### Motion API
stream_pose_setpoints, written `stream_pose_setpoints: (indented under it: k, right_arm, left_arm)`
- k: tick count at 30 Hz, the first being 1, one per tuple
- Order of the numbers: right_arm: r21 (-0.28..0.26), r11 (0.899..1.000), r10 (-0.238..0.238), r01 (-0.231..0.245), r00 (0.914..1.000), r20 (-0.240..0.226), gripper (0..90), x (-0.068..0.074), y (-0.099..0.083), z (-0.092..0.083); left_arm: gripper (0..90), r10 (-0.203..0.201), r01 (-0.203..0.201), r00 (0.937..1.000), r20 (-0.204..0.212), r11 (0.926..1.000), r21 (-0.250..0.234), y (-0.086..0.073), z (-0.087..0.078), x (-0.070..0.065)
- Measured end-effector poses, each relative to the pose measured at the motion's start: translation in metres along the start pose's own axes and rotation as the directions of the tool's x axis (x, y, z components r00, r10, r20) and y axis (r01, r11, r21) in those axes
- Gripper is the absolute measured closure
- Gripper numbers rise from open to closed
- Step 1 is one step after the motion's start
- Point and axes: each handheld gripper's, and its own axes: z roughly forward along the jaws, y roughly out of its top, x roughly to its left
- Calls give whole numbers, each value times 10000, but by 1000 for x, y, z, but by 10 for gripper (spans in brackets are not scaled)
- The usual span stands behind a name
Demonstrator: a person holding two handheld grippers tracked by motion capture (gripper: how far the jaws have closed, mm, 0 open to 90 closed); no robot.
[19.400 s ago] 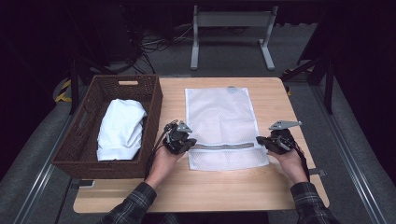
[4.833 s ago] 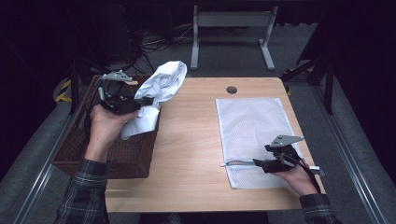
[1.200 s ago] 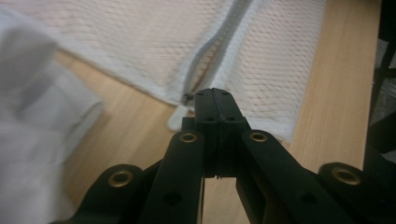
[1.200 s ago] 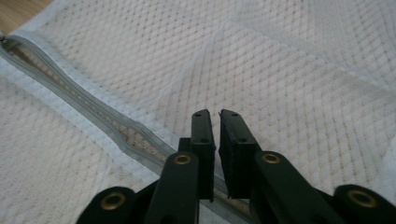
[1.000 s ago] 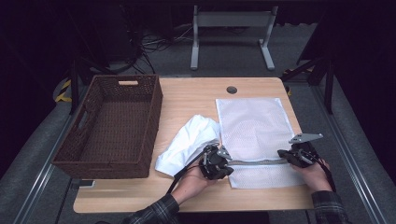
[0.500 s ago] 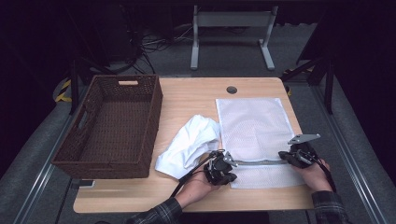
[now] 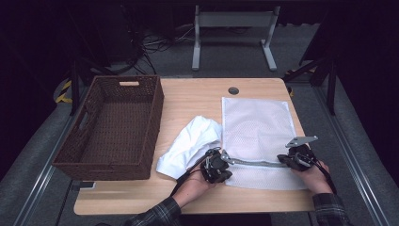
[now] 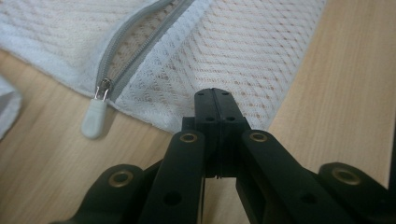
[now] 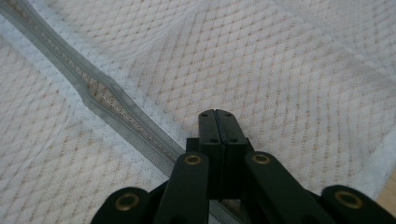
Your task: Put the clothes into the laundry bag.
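Note:
A white mesh bag (image 7: pixel 256 122) lies flat on the right half of the wooden table (image 7: pixel 193 94), its grey zipper (image 7: pixel 249 163) running across near the front end. A crumpled white cloth (image 7: pixel 190 143) lies just left of the bag. My left gripper (image 7: pixel 220 164) is shut at the zipper's left end; in its own view the left gripper (image 8: pixel 213 93) rests its tips on the mesh (image 8: pixel 224 42), right of the white zipper pull (image 8: pixel 95 119). My right gripper (image 7: pixel 288 160) is shut at the zipper's right end. In its own view the right gripper (image 9: pixel 217 114) touches mesh (image 9: pixel 280 60) beside the zipper (image 9: pixel 116 107). Pinched fabric cannot be made out.
An empty brown wicker basket (image 7: pixel 157 113) stands on the table's left side. A round cable hole (image 7: pixel 233 90) sits near the far edge. A metal stand (image 7: pixel 233 28) and cables lie on the dark floor beyond the table.
The white cloth has gone from the basket to the table beside the bag, which now lies farther right. Within the last second the left gripper crept slightly toward me; the right stayed put.

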Motion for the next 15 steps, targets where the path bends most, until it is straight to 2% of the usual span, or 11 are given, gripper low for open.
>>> stream_pose_setpoints:
  k: [10,14,15]
  right_arm:
    - [97,9987,-489,493,9982,-340,900,13,5,2]
    - [149,9971,-733,742,9960,-509,900,20,7,3]
    - [172,9966,-793,804,9953,-558,900,23,8,3]
  left_arm:
    - [900,-388,390,9966,-729,9992,12,-4,-8,14]
    - [900,-467,454,9974,-545,9987,-246,-5,-15,12]
    - [900,-367,352,9980,-520,9989,-299,-4,-15,11]
